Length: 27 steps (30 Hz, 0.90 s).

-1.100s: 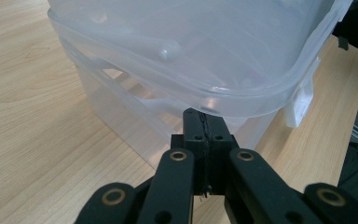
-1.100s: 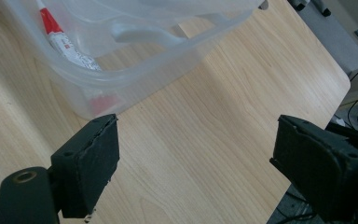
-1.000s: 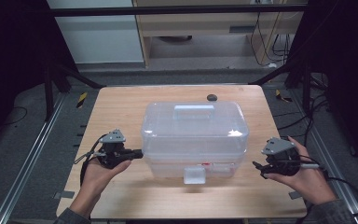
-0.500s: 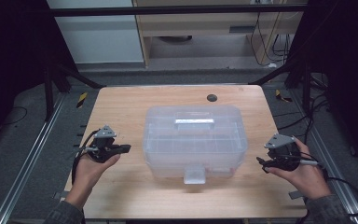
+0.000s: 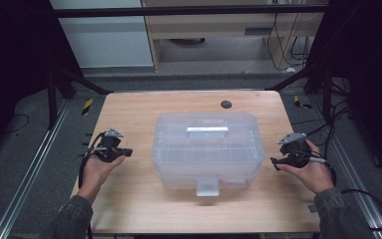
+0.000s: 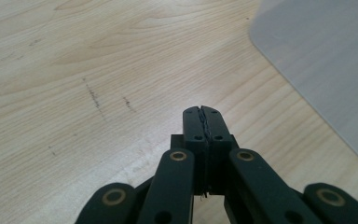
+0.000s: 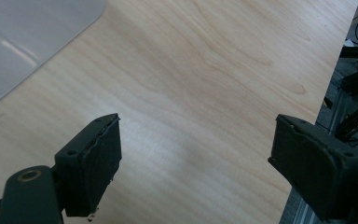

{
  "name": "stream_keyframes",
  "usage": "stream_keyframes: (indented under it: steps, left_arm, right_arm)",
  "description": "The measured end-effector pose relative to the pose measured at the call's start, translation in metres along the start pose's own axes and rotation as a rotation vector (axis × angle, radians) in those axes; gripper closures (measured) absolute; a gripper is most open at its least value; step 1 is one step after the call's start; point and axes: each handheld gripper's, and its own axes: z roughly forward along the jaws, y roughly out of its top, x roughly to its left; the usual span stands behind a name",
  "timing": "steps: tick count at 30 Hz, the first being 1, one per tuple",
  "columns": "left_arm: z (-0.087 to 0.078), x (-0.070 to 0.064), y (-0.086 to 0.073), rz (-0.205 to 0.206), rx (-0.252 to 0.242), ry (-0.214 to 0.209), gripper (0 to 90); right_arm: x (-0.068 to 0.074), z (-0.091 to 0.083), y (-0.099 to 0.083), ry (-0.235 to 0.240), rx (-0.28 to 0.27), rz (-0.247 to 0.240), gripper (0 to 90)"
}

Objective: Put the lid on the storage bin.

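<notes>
Clear plastic box [image 5: 208,149] sits mid-table [image 5: 129,199], lid down, between both grippers and apart from each. Left gripper [image 6: 201,116] pressed together, right gripper [image 7: 196,158] spread wide (both empty). Risk, my judgement: the front latch [image 5: 208,187] may be unfastened, so lifting by the lid handle [image 5: 207,131] could swing the box open.

The box [image 5: 208,149] looks like frosted translucent plastic (smooth, faintly glossy) on the matt pale wood table [image 5: 129,199].

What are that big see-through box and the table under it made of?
The box looks like frosted, translucent plastic: you can dimly see its inner ribs through the lid. The table looks like pale wood or wood-look laminate with a matte finish; grain lines and a few scuffs show.
</notes>
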Motion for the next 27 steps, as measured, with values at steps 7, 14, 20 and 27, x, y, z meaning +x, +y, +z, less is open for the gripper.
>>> stream_keyframes:
  steps: [7,14,20,27]
  left_arm:
    - [0.009,0.004,0.002,0.011,-0.015,0.052,89.6]
    - [0.019,0.016,0.004,-0.036,-0.087,0.152,47.6]
    - [0.03,0.026,-0.002,-0.075,-0.117,0.213,25.7]
    - [0.043,0.031,-0.008,-0.125,-0.118,0.209,14.6]
  right_arm:
    - [-0.012,0.017,0.008,-0.007,-0.012,0.047,15.9]
    - [-0.02,0.028,0.013,-0.014,-0.048,0.109,15.3]
    - [-0.024,0.043,0.011,0.005,-0.065,0.192,14.6]
    - [-0.025,0.057,0.005,0.022,-0.072,0.263,13.3]
